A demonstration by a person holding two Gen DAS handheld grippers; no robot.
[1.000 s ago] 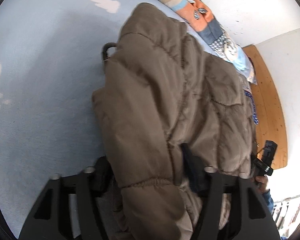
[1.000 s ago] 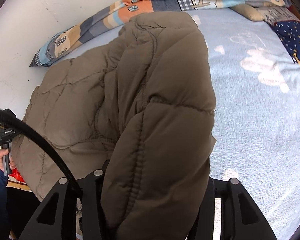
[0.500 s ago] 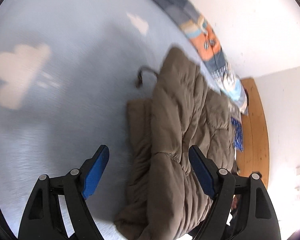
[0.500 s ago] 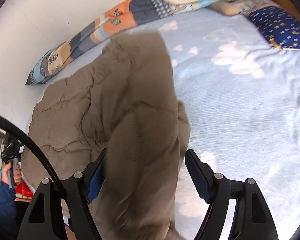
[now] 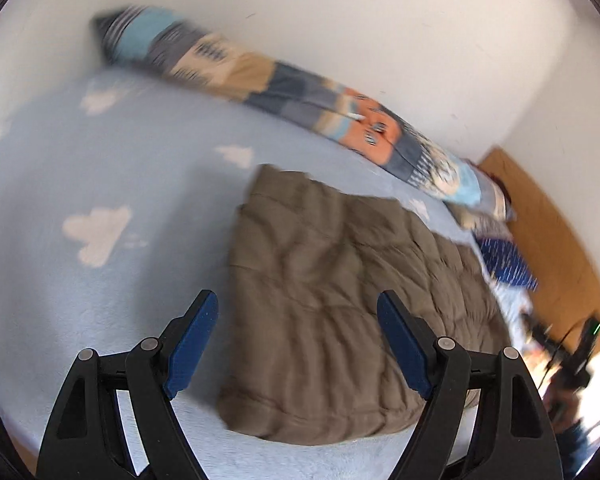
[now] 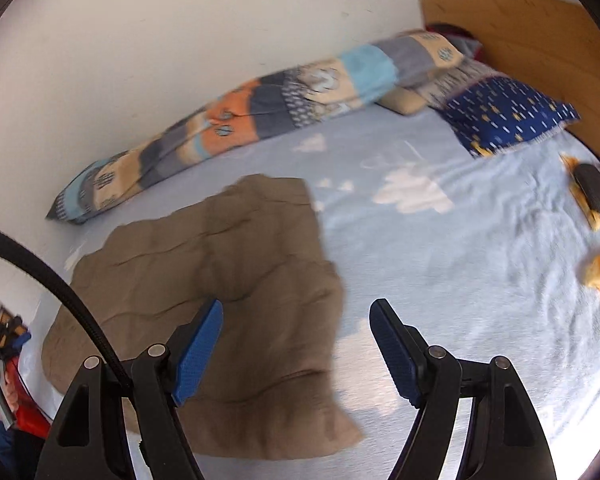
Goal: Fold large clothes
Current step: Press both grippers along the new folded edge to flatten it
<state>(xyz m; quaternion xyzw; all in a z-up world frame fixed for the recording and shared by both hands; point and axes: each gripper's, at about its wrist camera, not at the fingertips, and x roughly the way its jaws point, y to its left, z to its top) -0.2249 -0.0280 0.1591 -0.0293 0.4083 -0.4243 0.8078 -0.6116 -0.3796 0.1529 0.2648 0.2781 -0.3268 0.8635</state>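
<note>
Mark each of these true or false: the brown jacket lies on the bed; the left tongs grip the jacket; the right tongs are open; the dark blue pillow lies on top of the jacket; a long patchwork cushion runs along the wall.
1. The brown jacket lies on the bed. True.
2. The left tongs grip the jacket. False: they stand open with nothing between the pads.
3. The right tongs are open. True, and empty.
4. The dark blue pillow lies on top of the jacket. False: it lies apart, near the wooden headboard.
5. A long patchwork cushion runs along the wall. True.
</note>
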